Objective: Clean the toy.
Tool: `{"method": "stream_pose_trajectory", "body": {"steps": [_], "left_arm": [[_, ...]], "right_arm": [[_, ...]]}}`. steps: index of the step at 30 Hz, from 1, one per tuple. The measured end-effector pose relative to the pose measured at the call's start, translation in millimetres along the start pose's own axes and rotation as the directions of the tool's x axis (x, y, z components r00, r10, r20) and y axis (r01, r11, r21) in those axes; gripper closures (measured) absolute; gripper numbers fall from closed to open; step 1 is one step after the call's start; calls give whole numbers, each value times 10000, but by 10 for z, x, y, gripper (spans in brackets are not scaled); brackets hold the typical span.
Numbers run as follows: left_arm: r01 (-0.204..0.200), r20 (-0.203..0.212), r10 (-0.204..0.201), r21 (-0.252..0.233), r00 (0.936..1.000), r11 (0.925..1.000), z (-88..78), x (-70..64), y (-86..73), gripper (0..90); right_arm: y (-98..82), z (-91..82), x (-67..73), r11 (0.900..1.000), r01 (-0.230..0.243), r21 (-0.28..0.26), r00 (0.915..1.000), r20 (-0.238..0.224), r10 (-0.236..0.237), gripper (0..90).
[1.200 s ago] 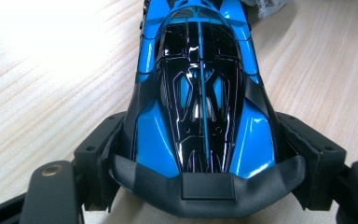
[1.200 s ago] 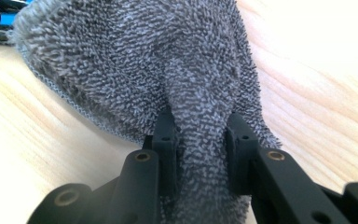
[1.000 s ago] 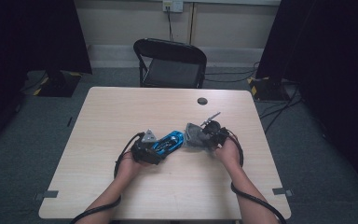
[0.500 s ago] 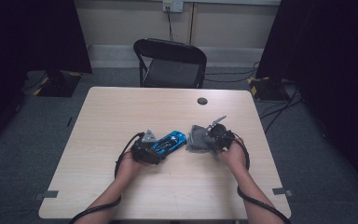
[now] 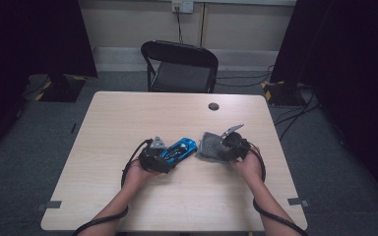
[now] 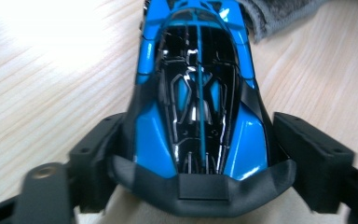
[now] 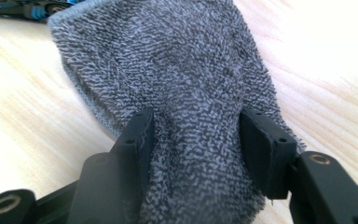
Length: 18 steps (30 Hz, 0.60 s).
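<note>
No brand, label or writing can be read on anything here.

The left gripper (image 5: 163, 156) pinches the blue toy car (image 5: 178, 149) across its tail; in the left gripper view the car (image 6: 200, 93) sits between the two black jaws with both pads against its flanks, nose pointing away toward the cloth. The car lies on the table near its middle, just left of the grey cloth (image 5: 210, 146).

The right gripper (image 5: 225, 147) has its jaws partly spread, and they have just been opening. In the right gripper view the grey terry cloth (image 7: 182, 74) lies bunched between them and spreads out flat beyond; whether the pads still press on it is hard to tell.

The table (image 5: 128, 118) has a pale wood-grain top with a round dark cable hole (image 5: 213, 106) near its far edge. Beyond it stands a black folding chair (image 5: 179, 66) on grey carpet. Black curtains hang at both sides, and a wall socket (image 5: 182, 6) sits on the far wall.
</note>
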<state>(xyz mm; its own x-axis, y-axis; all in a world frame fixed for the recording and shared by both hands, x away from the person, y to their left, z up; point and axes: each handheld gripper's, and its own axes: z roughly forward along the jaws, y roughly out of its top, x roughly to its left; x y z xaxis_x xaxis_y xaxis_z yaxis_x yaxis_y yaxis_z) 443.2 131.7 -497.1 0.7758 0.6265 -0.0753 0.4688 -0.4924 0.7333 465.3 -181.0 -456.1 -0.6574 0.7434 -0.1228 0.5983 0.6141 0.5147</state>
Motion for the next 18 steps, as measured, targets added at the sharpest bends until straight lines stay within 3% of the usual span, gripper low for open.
{"method": "stream_pose_trajectory", "body": {"steps": [2, 7, 10, 12, 16, 18], "left_arm": [[127, 47, -126, -195, 9999, 9997, -39, 4, 17, 224], [-65, -115, 62, -266, 9999, 9996, -154, 4, 75, 234], [25, -161, -37, -734, 9999, 9973, -281, 24, 143, 254], [207, 66, -201, -1062, 9998, 9941, -359, 40, 195, 267], [295, 398, -251, -1130, 9989, 9932, -376, 27, 303, 305], [101, 378, -70, -838, 9993, 9964, -314, 2, 374, 329]], "right_arm": [[-11, -18, -5, 9998, 189, -2, 9998, 80, -189, 452], [-43, -88, -42, 9991, -28, -430, 10000, -56, 25, 428], [-51, -139, -71, 9974, -183, -701, 9996, -205, 169, 415], [-56, -158, -85, 9965, -219, -802, 9995, -240, 201, 401], [-65, -141, -119, 9961, -350, -810, 9992, -245, 332, 367], [-58, -117, -134, 9946, -490, -911, 9984, -334, 461, 361]]}}
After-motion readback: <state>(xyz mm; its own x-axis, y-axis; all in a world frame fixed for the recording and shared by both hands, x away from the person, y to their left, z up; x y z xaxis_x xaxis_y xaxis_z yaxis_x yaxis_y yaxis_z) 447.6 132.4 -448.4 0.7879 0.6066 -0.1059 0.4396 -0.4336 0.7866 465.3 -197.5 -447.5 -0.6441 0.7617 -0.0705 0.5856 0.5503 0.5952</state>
